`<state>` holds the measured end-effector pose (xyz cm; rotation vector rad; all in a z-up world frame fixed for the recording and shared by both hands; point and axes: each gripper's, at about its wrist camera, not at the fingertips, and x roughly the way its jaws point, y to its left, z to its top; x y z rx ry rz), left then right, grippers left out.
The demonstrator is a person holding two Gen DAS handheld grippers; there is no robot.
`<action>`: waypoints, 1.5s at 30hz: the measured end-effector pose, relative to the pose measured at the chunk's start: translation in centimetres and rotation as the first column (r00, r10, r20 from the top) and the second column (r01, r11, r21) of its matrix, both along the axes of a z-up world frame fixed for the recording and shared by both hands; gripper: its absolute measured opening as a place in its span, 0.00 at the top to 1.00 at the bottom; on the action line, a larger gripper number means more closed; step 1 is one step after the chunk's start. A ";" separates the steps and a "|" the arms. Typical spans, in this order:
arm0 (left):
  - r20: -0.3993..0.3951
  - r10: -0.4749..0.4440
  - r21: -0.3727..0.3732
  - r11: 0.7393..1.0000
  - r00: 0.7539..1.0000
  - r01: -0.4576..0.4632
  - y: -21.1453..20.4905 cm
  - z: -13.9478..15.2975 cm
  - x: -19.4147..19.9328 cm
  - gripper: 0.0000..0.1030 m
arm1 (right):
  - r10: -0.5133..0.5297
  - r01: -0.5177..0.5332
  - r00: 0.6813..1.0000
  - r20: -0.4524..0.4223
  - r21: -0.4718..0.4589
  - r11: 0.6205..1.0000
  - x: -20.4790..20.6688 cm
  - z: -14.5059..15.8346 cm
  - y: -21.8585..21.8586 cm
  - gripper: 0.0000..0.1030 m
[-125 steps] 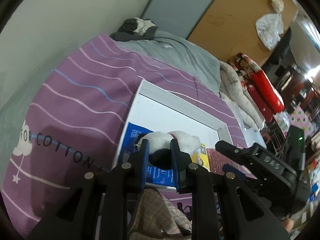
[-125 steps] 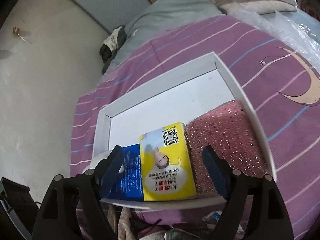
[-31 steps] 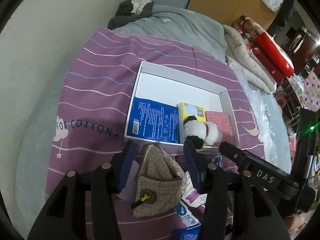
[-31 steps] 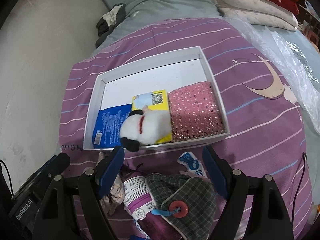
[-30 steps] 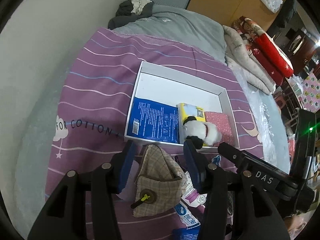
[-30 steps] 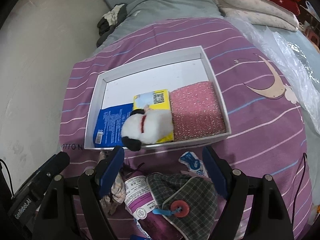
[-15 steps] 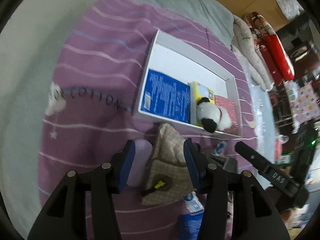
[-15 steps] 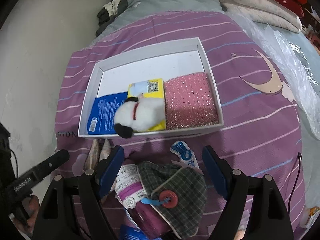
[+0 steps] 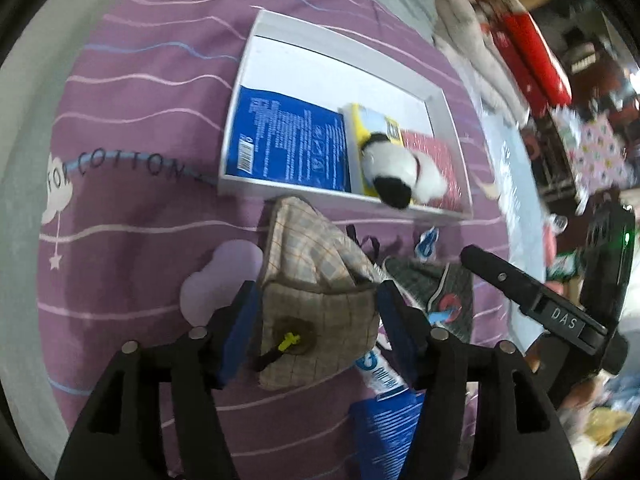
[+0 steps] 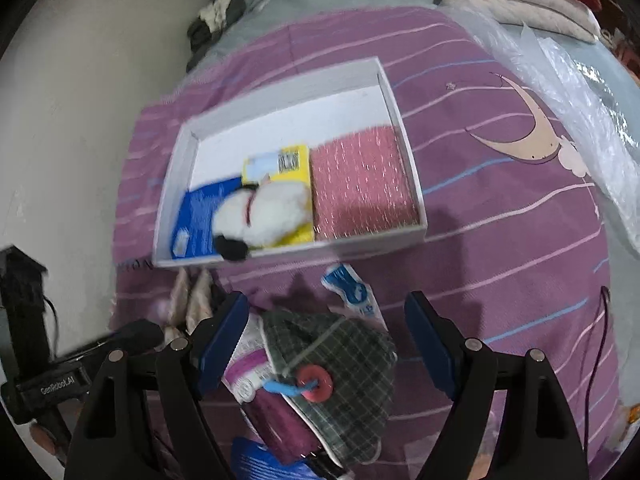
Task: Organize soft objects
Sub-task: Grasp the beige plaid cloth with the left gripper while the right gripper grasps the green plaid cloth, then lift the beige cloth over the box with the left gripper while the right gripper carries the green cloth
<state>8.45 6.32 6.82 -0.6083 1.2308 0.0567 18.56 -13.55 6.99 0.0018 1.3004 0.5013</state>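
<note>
Dim, even indoor light; soft shadows on the bed (image 10: 500,240). Both views show motion blur, strong fisheye curvature and black vignetting at the corners.

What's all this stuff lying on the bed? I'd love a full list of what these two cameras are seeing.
Tray: one, white, on the purple striped bedspread.
Blue packet: one, left part of the tray.
Yellow packet: one, middle of the tray, partly under the toy.
Pink sparkly pad: one, right part of the tray.
Plush toy: one, white with black patches, lying on the packets at the tray's near edge.
Beige checked pouch: one, on the bedspread, between the left gripper's fingers.
Dark green checked pouch: one, red button, between the right gripper's fingers.
Small blue-and-white sachet: one, just outside the tray.
Left gripper: black, blue pads, open.
Right gripper: same, open.
</note>
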 end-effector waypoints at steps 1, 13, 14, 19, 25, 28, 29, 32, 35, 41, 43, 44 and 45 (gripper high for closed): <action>-0.002 -0.012 0.018 1.000 1.000 0.012 -0.3 0.0 0.0 0.38 | 0.022 -0.022 1.000 -0.017 -0.031 0.999 -0.1 -0.4 0.2 0.21; -0.078 -0.132 0.073 0.988 0.988 0.137 -2.4 -2.3 1.7 0.36 | 0.094 -0.112 0.977 -0.190 -0.086 0.990 0.4 -4.8 1.1 0.21; -0.073 -0.125 0.055 0.990 0.989 0.129 -2.0 -2.4 1.7 0.36 | 0.103 -0.121 0.974 -0.202 -0.079 0.990 0.4 -5.2 1.4 0.21; -0.020 -0.123 0.043 0.991 0.992 0.123 -1.1 -1.8 0.6 0.52 | 0.109 -0.124 0.977 -0.184 -0.072 0.990 0.3 -5.2 1.8 0.27; 0.032 -0.117 0.068 0.991 0.993 0.115 -1.4 -0.5 0.1 0.78 | 0.115 -0.114 0.985 -0.129 0.014 0.993 0.4 -3.1 0.8 0.30; 0.057 -0.099 0.074 0.993 0.993 0.094 -1.2 0.3 -0.3 0.81 | 0.111 -0.105 0.989 -0.101 0.068 0.992 0.4 -1.8 0.2 0.39; 0.067 -0.088 0.076 0.994 0.994 0.083 -1.0 0.6 -0.5 0.81 | 0.108 -0.101 0.990 -0.089 0.084 0.991 0.5 -1.3 -0.2 0.50; 0.105 -0.060 0.083 0.995 0.993 0.051 -0.6 1.6 -1.0 0.82 | 0.102 -0.092 0.992 -0.070 0.132 0.987 0.4 -0.3 -0.6 0.54; 0.156 -0.033 0.090 0.996 0.987 0.020 -0.4 2.8 -1.6 0.83 | 0.092 -0.082 0.994 -0.055 0.163 0.983 0.3 0.1 -0.7 0.56; 0.291 0.026 0.057 0.997 0.956 -0.045 0.4 5.4 -2.8 0.83 | 0.084 -0.064 0.993 -0.077 0.233 0.970 0.8 -0.1 -0.8 0.58; 0.341 0.047 0.033 0.998 0.939 -0.062 0.7 5.9 -3.0 0.83 | 0.064 -0.041 0.995 -0.073 0.281 0.959 1.1 0.4 -1.3 0.58; 0.362 0.056 0.013 0.998 0.930 -0.065 0.9 6.0 -3.0 0.83 | 0.054 -0.032 0.996 -0.066 0.302 0.953 1.1 0.5 -1.3 0.58; 0.382 0.066 -0.015 0.998 0.922 -0.065 1.2 6.0 -3.0 0.83 | 0.040 -0.018 0.998 -0.058 0.329 0.944 1.2 0.9 -1.6 0.58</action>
